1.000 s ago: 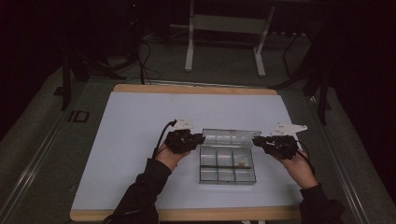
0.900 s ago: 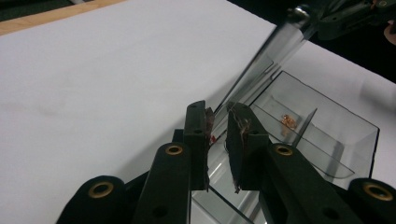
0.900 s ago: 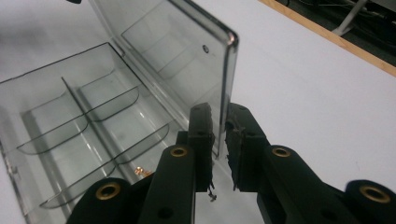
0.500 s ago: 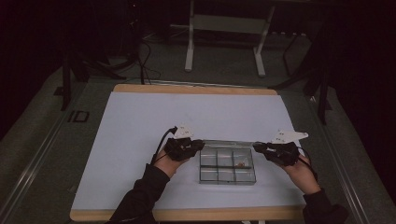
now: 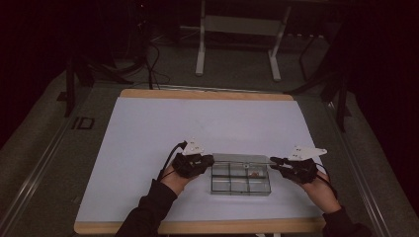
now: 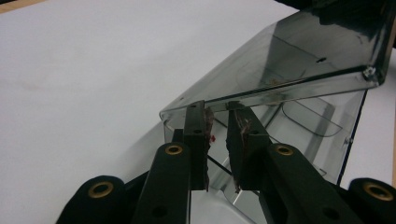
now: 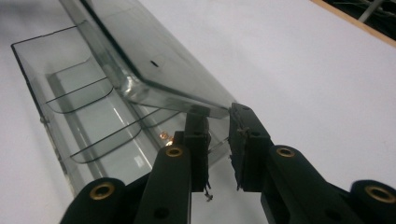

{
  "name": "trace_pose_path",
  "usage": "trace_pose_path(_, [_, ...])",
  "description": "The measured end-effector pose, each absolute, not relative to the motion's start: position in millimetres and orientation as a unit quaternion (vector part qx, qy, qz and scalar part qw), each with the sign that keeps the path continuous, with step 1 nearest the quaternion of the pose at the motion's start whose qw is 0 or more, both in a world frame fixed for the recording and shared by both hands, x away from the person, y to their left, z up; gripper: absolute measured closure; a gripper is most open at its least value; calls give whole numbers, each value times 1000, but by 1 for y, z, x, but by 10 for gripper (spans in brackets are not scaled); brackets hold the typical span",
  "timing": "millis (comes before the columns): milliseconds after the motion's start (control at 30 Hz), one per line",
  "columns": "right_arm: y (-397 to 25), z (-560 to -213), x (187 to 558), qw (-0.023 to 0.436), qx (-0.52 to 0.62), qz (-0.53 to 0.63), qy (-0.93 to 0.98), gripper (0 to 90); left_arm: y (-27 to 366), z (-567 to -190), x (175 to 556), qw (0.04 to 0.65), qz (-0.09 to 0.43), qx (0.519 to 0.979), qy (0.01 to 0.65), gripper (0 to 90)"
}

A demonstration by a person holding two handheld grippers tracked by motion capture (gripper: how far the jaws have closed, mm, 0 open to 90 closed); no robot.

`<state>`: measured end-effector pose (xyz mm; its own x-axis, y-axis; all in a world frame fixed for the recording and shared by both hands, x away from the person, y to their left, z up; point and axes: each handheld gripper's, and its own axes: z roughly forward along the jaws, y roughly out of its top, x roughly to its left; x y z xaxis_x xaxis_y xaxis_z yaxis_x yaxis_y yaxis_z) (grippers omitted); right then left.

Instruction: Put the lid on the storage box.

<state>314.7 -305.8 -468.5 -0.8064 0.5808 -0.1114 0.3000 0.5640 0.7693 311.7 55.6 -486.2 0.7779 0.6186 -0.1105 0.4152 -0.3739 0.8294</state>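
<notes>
Step in hand, as judged: swinging the hinged lid (image 6: 280, 70) of the clear plastic box (image 5: 240, 178), which sits near the front edge of the worktop (image 5: 148, 138). The left claw (image 6: 217, 123) and right claw (image 7: 217, 126) each stand narrowly parted, pinching a lid corner. The next move calls for both hands turning together. The box is smoky, rigid and rectangular, with curved dividers; one compartment holds a small orange piece (image 5: 254, 173).

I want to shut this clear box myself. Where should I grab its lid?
Probably pinch the lid by its free front edge, at the two end corners, coming from each short side of the box. The lid is tilted half open, so that thin edge sticks out.
</notes>
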Motion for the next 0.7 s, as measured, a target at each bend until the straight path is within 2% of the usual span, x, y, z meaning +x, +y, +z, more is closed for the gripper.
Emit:
trace_pose_path(333, [-310, -481, 306, 164, 257, 387, 871, 775, 57, -497, 305, 448, 100, 834, 306, 788])
trace_pose_path(467, [-310, -486, 305, 156, 258, 390, 870, 725, 57, -501, 304, 447, 94, 835, 308, 786])
trace_pose_path(567, [-310, -490, 303, 153, 261, 391, 869, 704, 56, -504, 303, 442, 93, 837, 309, 737])
trace_pose_path(700, [-311, -497, 303, 144, 268, 388, 870, 692, 58, -509, 303, 438, 88, 837, 315, 729])
